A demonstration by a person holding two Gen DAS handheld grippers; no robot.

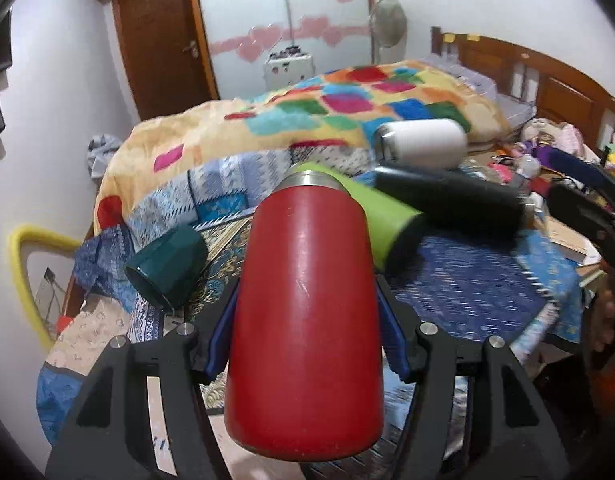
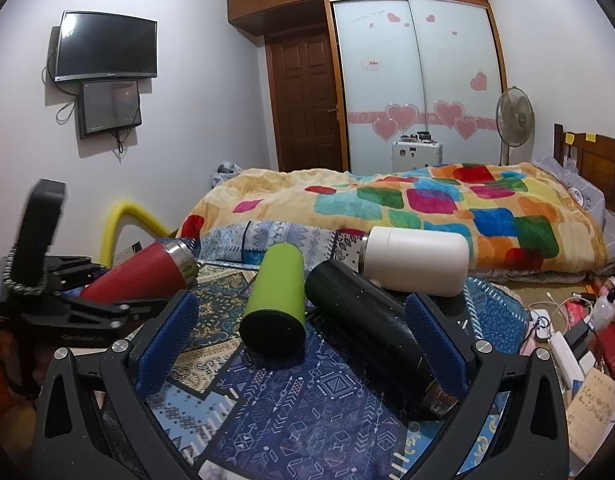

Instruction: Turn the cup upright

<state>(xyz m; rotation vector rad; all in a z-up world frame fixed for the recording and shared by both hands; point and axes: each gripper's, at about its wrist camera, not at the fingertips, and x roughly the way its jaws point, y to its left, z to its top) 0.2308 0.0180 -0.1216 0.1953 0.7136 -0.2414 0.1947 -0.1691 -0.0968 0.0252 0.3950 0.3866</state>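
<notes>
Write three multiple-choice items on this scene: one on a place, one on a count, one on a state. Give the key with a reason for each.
1. Where does the white cup lie?
A. Beyond the black cup, nearer the bed
B. Between the left hand-held gripper's fingers
C. On the wardrobe

2. How many cups show in the left wrist view?
A. Three
B. Five
C. Seven

3. What is the state of the left hand-held gripper?
A. Open and empty
B. Shut on the red cup
C. Out of view

Key:
1 A: the white cup sits behind the black cup, by the blanket.
2 B: red cup, green cup, black, white and teal cup are there.
3 B: its blue pads press both sides of the red cup, which is lifted and tilted.
</notes>
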